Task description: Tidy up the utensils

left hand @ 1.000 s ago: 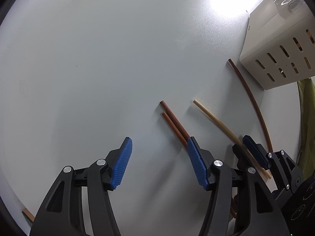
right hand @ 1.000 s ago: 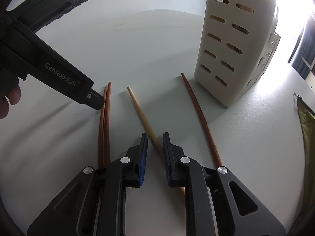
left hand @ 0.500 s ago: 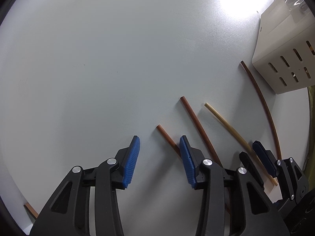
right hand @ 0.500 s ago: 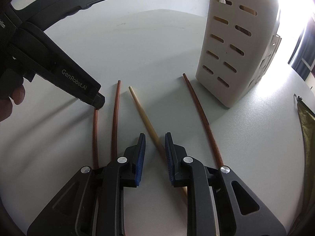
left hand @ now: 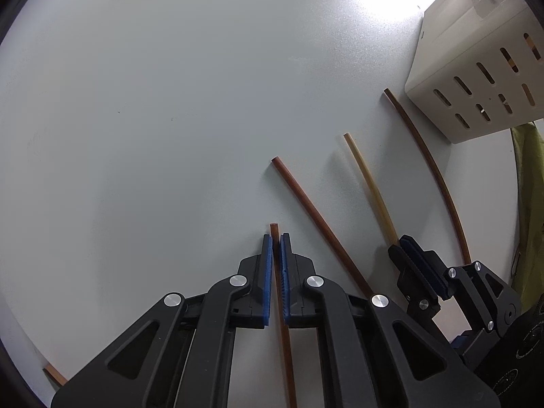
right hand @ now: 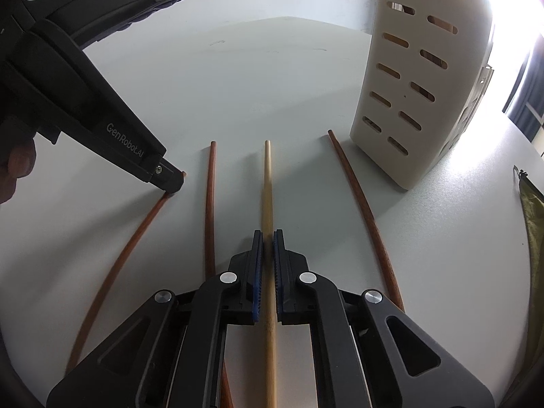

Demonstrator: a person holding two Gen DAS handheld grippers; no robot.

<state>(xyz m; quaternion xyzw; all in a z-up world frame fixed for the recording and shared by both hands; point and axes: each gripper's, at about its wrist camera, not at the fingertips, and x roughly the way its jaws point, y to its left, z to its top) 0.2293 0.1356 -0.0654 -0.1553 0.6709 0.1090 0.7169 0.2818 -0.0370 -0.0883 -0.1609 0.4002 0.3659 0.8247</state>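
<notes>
Chopsticks (left hand: 316, 214) flat beside slotted holder (left hand: 476, 78), left tongs (left hand: 276, 238) clamped on reddish chopstick (left hand: 284, 323), right tongs (right hand: 268, 234) on pale chopstick (right hand: 267, 183).

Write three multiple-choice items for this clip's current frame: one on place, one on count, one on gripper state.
1. Where does the cream slotted plastic utensil holder stand relative to the chopsticks on the white table?
A. To their right
B. To their left
C. On top of them

2. How many chopsticks lie in the right wrist view?
A. Two
B. Four
C. Six

3. What is the right gripper doing?
A. Open, empty
B. Shut on the pale bamboo chopstick
C. Shut on the holder

Key: 1 A, the holder stands just right of the rightmost dark brown chopstick. 2 B, three brown and one pale. 3 B, the jaws pinch the pale stick; the left gripper likewise clamps a reddish-brown chopstick.
</notes>
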